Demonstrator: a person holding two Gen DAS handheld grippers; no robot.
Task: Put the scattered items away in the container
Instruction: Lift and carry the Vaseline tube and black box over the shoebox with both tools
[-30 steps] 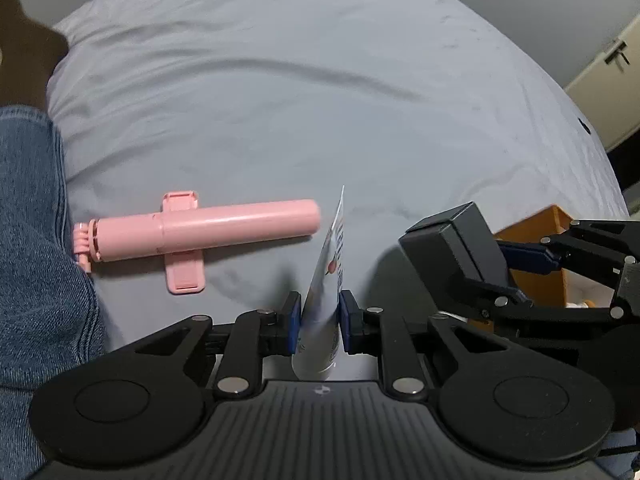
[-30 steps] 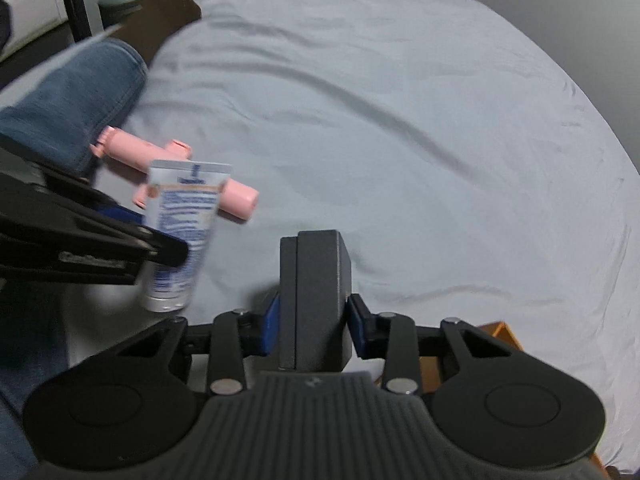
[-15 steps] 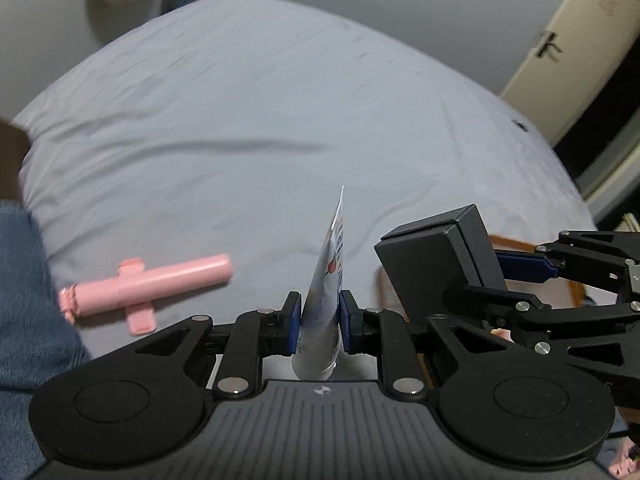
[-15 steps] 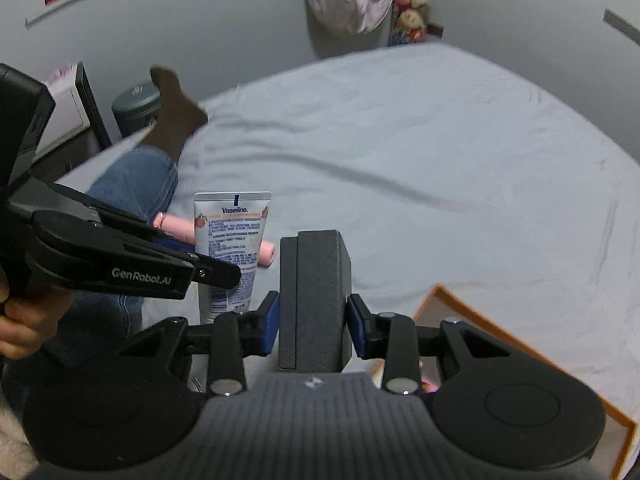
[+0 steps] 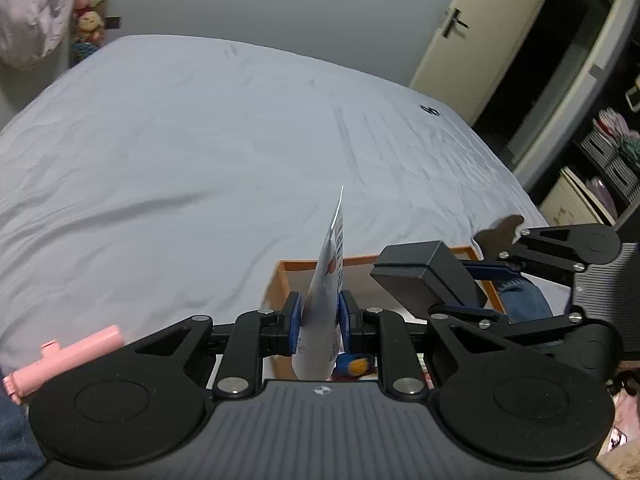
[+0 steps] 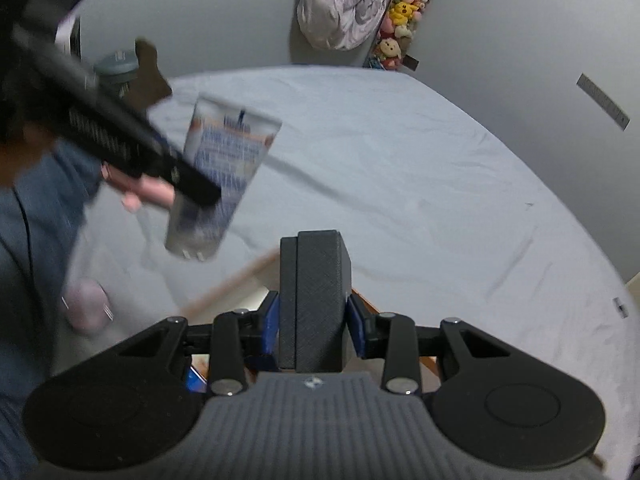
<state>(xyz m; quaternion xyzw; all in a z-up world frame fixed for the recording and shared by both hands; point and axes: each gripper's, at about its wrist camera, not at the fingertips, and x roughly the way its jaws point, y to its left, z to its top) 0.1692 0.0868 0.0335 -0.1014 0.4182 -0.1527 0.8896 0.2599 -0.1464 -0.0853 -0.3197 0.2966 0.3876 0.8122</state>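
Tongs of the left hand [image 5: 319, 322] point forward over the bed [image 5: 200, 152], blue pads clenched on the lower body of a white lotion tube [image 5: 326, 292] seen edge-on, crimped end up. The tube hangs over the near corner of the orange-rimmed container [image 5: 280, 276], which sits on the grey sheet. To the right, the right tongs [image 5: 460, 280] reach in sideways, gripping a black box [image 5: 428, 276] above the same container. A pink selfie stick [image 5: 64, 356] lies on the bed at lower left, well apart from the container. The tube's print is too narrow to read here.

From the right wrist view, the right tongs [image 6: 313, 326] are level and clamped on the black box [image 6: 314, 304], held upright over the container's orange rim [image 6: 228, 280]. The left tongs [image 6: 192, 188] slant down from upper left, holding the lotion tube [image 6: 220, 176] tilted, cap downward, above the bed beside the container. Its label is motion-blurred; blue lettering shows but cannot be read. White writing on the left tongs' arm is likewise blurred.
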